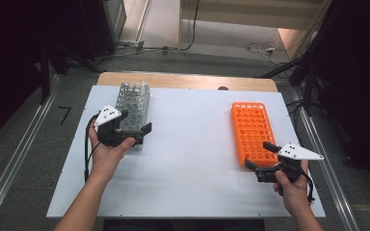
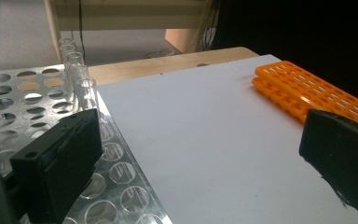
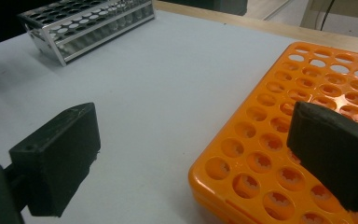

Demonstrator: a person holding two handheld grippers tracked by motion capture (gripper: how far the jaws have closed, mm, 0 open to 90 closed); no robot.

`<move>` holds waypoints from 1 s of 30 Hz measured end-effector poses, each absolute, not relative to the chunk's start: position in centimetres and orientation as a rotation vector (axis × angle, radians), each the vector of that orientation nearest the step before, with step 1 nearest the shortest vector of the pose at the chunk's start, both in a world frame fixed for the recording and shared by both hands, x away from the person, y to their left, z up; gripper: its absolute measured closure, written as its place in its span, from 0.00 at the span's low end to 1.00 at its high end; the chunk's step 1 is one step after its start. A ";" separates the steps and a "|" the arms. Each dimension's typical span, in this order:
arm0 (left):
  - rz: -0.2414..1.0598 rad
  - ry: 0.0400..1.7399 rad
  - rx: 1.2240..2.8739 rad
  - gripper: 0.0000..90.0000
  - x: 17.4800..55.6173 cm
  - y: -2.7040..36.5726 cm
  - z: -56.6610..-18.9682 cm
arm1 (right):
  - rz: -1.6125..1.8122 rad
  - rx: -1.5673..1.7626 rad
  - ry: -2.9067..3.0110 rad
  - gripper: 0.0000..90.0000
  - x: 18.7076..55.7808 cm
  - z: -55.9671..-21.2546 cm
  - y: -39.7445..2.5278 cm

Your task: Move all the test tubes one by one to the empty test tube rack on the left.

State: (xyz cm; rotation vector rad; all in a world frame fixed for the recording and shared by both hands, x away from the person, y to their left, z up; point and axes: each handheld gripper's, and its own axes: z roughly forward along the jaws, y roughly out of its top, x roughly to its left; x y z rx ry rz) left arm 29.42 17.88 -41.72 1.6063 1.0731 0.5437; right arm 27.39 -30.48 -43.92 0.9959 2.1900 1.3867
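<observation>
A metal rack (image 1: 133, 111) stands near the far left corner of the white table (image 1: 192, 159); a few clear glass tubes (image 2: 86, 91) stand upright in a row along one edge, and the holes seen around them look empty. The left gripper (image 1: 137, 133) hovers at the rack's near end, jaws wide apart — nothing between them. An orange rack (image 1: 253, 131) lies flat toward the right edge; the holes seen in the right gripper view hold nothing. The right gripper (image 1: 260, 155) sits at its near end, jaws spread — one above the orange holes, one over bare table.
</observation>
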 end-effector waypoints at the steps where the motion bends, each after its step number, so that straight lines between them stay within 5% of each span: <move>1: 0.544 1.068 1.615 0.00 29.1 17.8 -41.8 | 1.387 0.997 2.191 0.02 27.4 -43.9 -30.5; 30: 0.590 0.983 1.649 0.00 21.1 18.5 -44.7 | 1.361 0.979 2.199 0.02 27.3 -44.5 -30.6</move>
